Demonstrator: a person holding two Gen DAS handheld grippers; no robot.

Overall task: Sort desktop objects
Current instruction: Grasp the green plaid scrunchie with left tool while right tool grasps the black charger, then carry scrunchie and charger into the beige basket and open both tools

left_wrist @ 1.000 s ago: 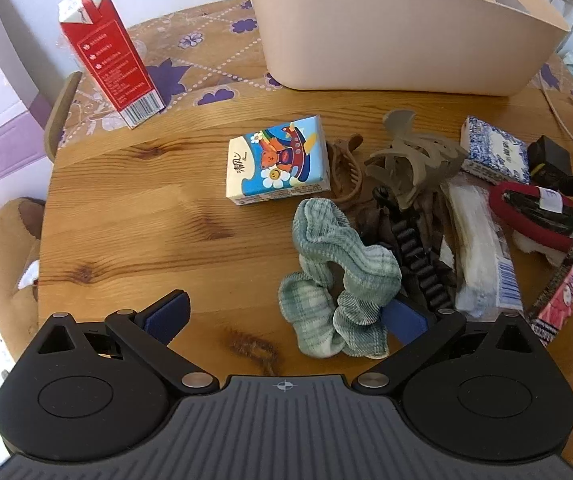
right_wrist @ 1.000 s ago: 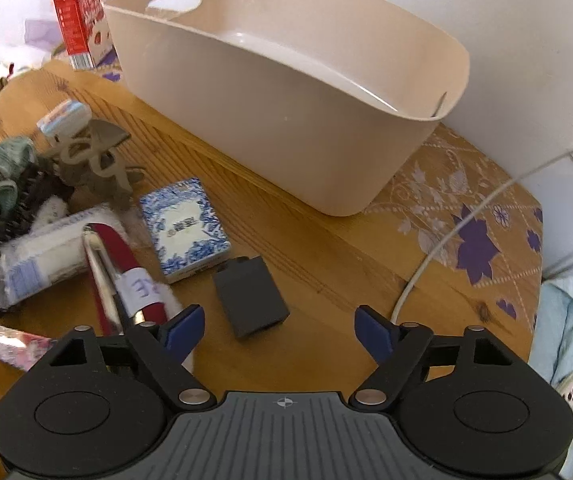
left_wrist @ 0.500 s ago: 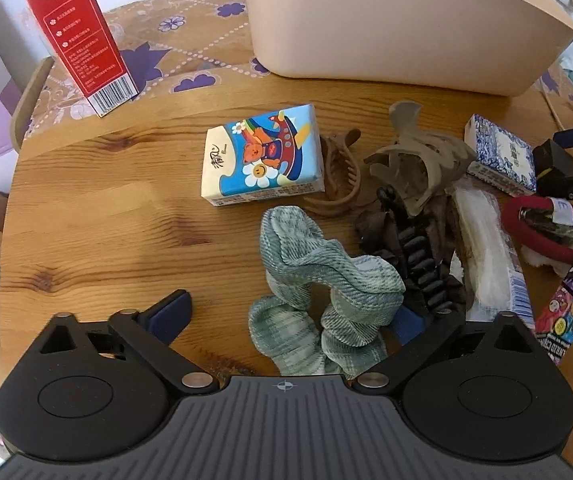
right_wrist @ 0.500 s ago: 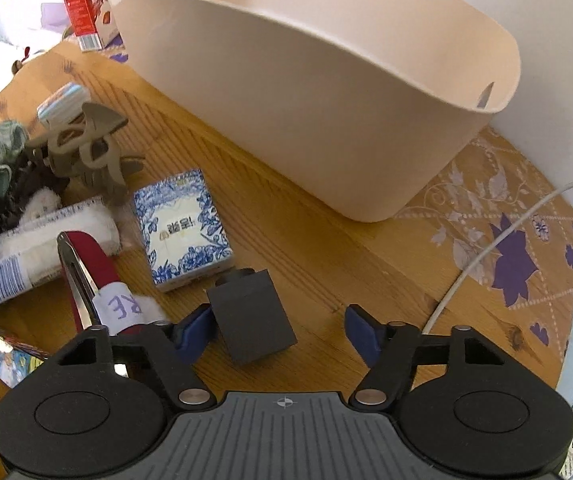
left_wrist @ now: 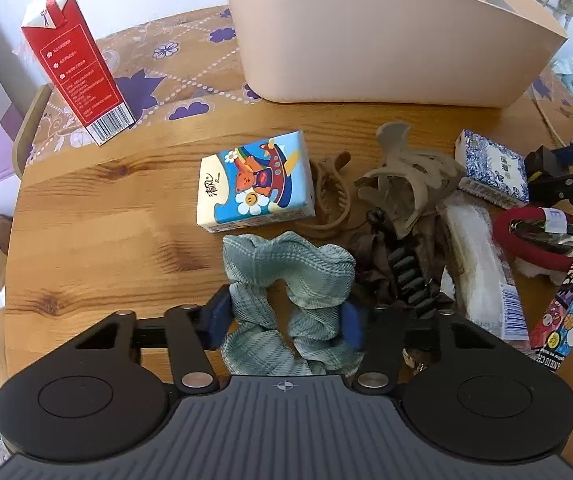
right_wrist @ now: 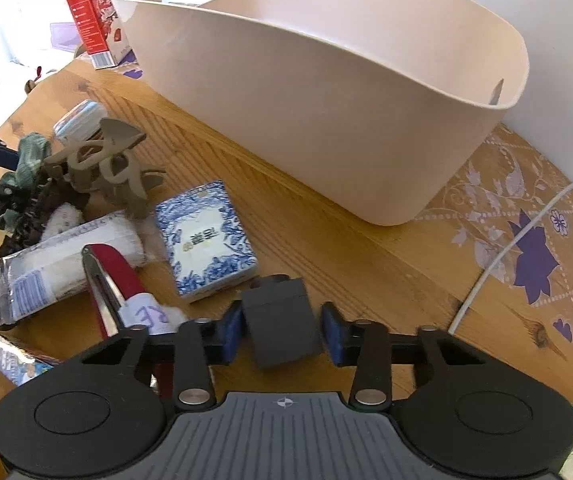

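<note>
My left gripper [left_wrist: 284,318] has its blue pads pressed on both sides of a green plaid scrunchie [left_wrist: 290,276] on the wooden table [left_wrist: 106,216]. My right gripper [right_wrist: 282,330] is closed around a small black block [right_wrist: 280,326]; the left pad touches it, the right pad is a hair off. The beige tub [right_wrist: 326,92] stands behind both, also in the left wrist view [left_wrist: 386,36]. The right gripper also shows at the right edge of the left wrist view [left_wrist: 566,168].
A cartoon tissue pack [left_wrist: 254,182], tan hair claws [left_wrist: 402,176], a dark hair clip [left_wrist: 402,268], a blue-white tissue pack [right_wrist: 204,240], a wrapped white roll [right_wrist: 66,264], red-handled pliers [right_wrist: 114,280], a colourful box [left_wrist: 570,300] and a red milk carton [left_wrist: 74,64] lie around. A white cable [right_wrist: 502,264] runs at right.
Both grippers moved forward and closed: the left one onto the green scrunchie, the right one around the black block.
</note>
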